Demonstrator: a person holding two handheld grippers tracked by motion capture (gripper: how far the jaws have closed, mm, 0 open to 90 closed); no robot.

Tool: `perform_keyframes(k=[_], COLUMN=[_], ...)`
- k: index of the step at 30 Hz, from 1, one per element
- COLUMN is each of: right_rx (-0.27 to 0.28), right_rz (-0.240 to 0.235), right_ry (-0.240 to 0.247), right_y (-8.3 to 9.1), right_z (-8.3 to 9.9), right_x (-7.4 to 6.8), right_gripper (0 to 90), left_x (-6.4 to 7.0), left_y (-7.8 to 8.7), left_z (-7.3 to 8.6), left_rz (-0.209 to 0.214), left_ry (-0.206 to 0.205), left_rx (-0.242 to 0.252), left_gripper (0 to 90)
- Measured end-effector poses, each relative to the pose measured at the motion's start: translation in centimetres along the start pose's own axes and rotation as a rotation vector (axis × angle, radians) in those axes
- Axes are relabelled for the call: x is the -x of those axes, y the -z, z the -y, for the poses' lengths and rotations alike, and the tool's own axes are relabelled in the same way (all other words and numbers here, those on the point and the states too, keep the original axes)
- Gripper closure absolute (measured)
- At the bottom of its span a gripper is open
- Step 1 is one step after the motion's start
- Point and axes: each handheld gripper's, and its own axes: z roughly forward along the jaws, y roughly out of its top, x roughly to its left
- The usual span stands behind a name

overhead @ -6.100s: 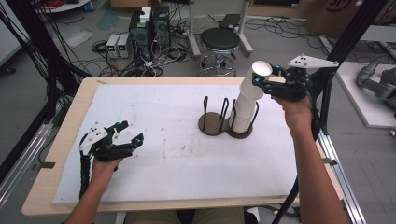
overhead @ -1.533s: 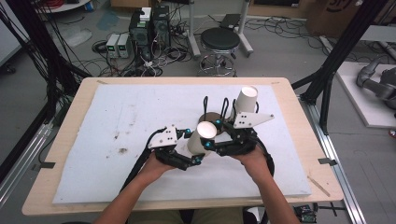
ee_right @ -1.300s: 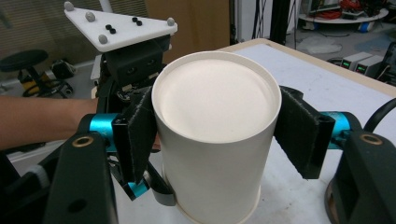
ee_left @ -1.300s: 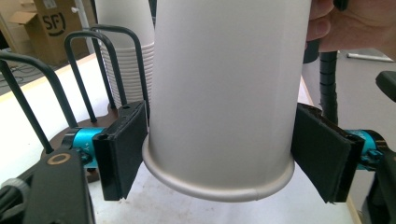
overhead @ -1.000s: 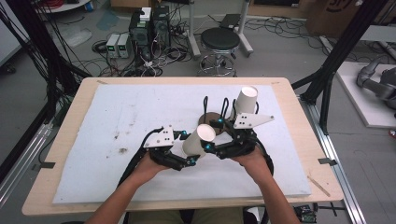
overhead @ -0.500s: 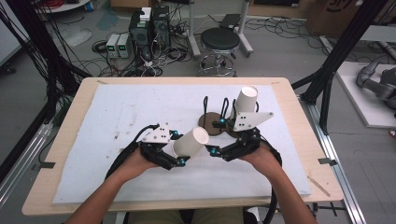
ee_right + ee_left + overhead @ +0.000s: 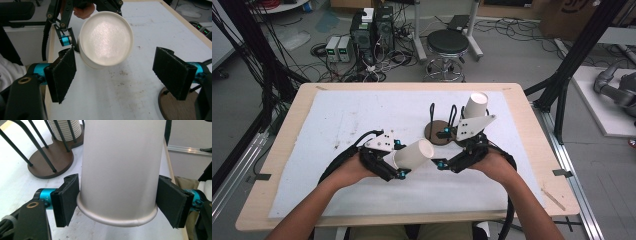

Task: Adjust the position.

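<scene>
Paper cup [image 7: 413,153], plain white and tapered, lies tilted at the centre of the high view, above the white mat [image 7: 337,120]. The left gripper [image 7: 398,167] clamps it near the rolled rim, probably to hold it clear after a handover. Just right, the right gripper [image 7: 443,164] has its jaws wide apart, empty. Behind, in the upper right, a stack of cups [image 7: 474,106] stands in a wire holder [image 7: 439,131].

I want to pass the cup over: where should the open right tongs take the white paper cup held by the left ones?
Take the white paper cup on its bare base half, from the right, jaws straddling its round wall. The left tongs already clamp the rim end; the closed base faces the right tongs.
</scene>
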Motion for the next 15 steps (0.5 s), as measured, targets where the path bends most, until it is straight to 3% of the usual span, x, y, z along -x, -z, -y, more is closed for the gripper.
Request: perform_keyframes(k=[15], right_rx=[-0.11], right_rz=[-0.069], right_ry=[0.089], right_y=[-2.4], right_z=[-1.7], right_x=[-0.4], right_gripper=[19.3], left_x=[0.6], left_y=[-1.1], left_z=[0.0], left_rz=[0.037], left_ry=[-0.014], left_rx=[-0.045], left_gripper=[23.0])
